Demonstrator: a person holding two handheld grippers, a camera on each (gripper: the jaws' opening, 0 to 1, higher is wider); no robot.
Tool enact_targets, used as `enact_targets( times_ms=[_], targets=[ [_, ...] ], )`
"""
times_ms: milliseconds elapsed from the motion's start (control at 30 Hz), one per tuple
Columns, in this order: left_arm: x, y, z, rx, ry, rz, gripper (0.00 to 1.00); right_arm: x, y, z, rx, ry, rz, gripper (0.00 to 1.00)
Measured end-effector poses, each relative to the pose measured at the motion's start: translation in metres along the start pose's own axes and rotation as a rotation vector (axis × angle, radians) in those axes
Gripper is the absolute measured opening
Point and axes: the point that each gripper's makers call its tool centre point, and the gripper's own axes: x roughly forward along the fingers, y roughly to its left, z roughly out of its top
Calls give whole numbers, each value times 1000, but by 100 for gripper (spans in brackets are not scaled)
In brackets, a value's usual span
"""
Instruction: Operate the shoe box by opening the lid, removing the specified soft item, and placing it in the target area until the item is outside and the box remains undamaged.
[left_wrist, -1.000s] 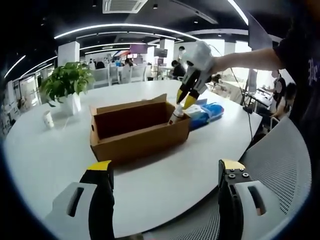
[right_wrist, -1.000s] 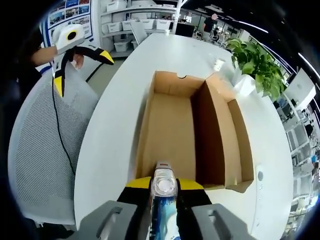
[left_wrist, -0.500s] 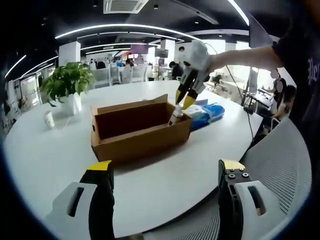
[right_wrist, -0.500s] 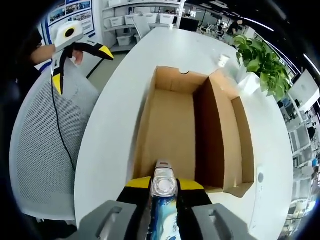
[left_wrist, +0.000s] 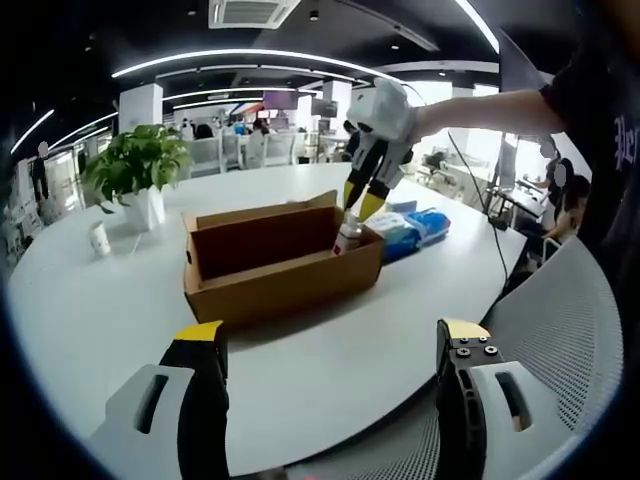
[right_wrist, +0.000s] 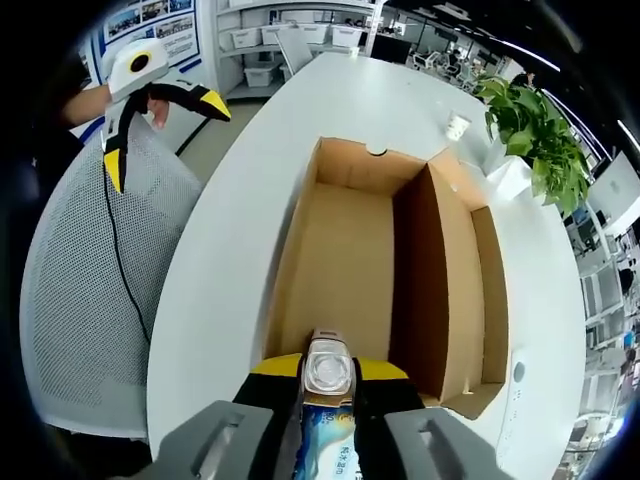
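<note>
bottle held over open box, left tongs waiting

right tongs are clamped on a small bottle just below its cap, cap pointing fwd, hanging above the near end of the open cardboard box. probably gripped at the neck so it stays upright and clear of the box walls. lid is folded back flat beside the tray, so nothing blocks access; inside of the box looks bare. left tongs hold nothing, jaws wide apart, kept low and well back from the box at the tabletop edge, likely to stay out of the way.

bottle label is blue/white w/ small print, too blurred to read. blue packs lie beside the box; no legible writing on them or on the box.
</note>
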Motion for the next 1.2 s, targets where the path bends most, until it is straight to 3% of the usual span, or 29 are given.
enact_targets(
  times_ms=[533, 1200],
  targets=[
    [0, 1, 0, -5, -2, 1, 85, 6, -4, 16, -20, -49, -17, 15],
    [0, 3, 0, -12, -4, 8, 84, 15, -3, 19, -31, -72, -21, 16]
  ],
)
